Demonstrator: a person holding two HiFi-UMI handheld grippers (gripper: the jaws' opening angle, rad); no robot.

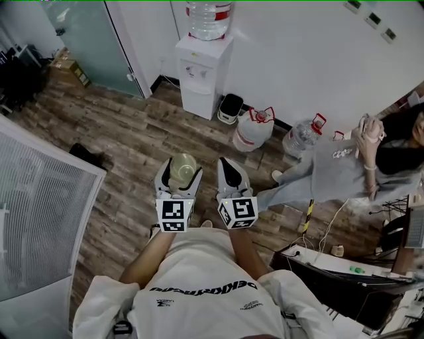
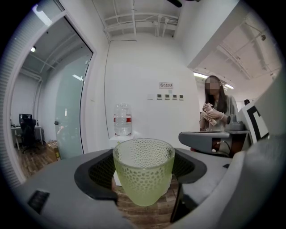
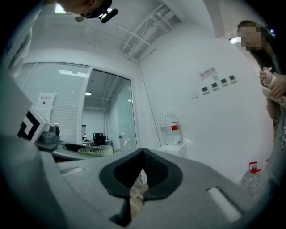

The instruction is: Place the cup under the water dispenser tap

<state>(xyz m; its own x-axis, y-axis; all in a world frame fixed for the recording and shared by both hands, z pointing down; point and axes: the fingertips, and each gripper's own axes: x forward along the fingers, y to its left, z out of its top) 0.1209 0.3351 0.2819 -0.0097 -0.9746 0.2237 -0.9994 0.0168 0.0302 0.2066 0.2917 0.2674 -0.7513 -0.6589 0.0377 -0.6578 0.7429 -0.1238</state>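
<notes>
- The left gripper has its jaws spread wide round the cup. The pads press the side walls about halfway up, and the cup stands upright with its rim clear above them.
- The right gripper is pressed together with nothing in it, riding just beside the left one.
- That cup looks like pale green glass, dimpled all over and seemingly empty. I'd call it light and stiff, and breakable if it drops. The dimples should help the pads bite, so a hold on the mid wall looks right, with no hard squeeze.
- In the head view both forearms reach out from the chest, side by side. The tools point roughly level towards the far wall.
- Out ahead, the water dispenser stands against the white wall with its bottle on top. It is well apart from the cup, across open wood floor.
- Spare water jugs sit on the floor to the right of the dispenser, and a seated person is farther right.
- The cup is not yet under the tap.
</notes>
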